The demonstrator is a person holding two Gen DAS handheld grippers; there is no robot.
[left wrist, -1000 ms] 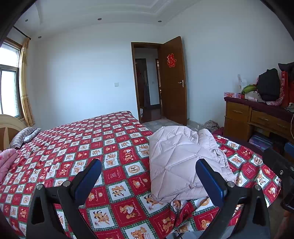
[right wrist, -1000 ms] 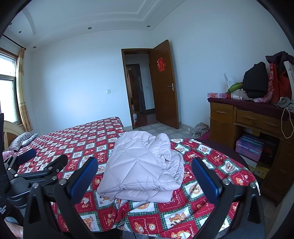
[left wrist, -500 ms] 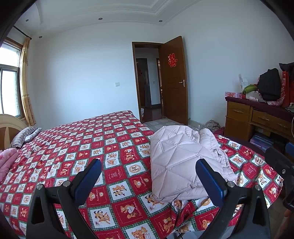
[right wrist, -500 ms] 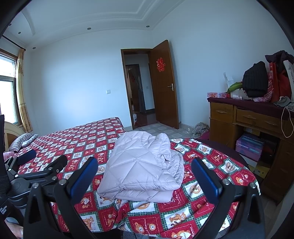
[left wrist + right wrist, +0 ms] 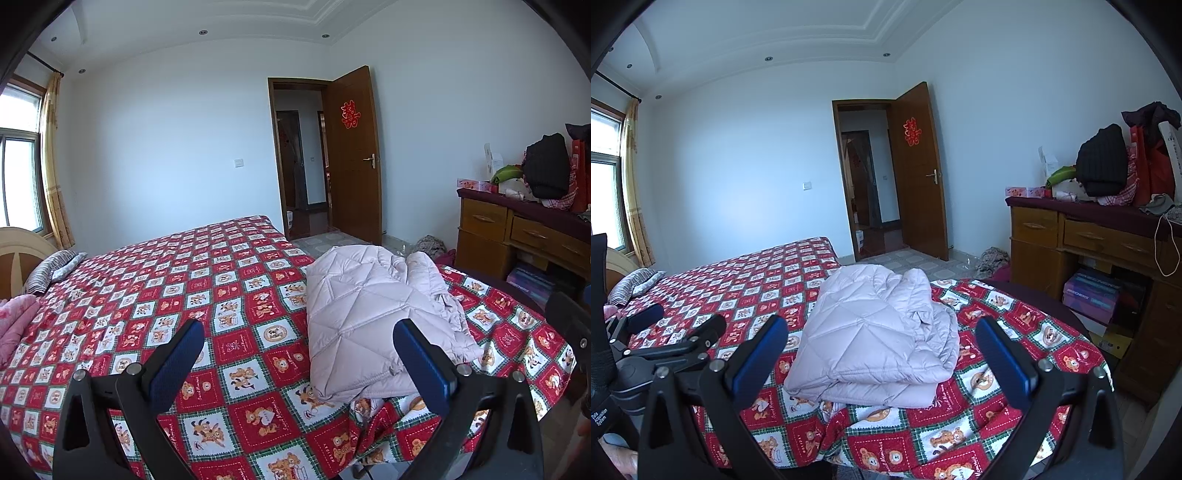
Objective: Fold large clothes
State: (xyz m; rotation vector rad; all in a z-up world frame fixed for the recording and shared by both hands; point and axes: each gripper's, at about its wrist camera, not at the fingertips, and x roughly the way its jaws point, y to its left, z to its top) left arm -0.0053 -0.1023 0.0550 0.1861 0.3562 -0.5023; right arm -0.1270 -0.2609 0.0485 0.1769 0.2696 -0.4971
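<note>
Bedroom, bed (image 5: 229, 280) in red cartoon-check cover: folded pale quilted jacket (image 5: 879, 332) lies centre frame near the bed's near corner. Left gripper (image 5: 295, 365) and right gripper (image 5: 879, 358) both spread wide, empty, clear of jacket. Wooden dresser (image 5: 1086, 236) at right.

Pale lilac quilted puffer jacket (image 5: 373, 317), folded into a thick stack of layers, lies flat near bed corner; centre-right of left-wrist frame, centre of right-wrist frame (image 5: 875, 339). Top layer rumpled at right edge.
</note>
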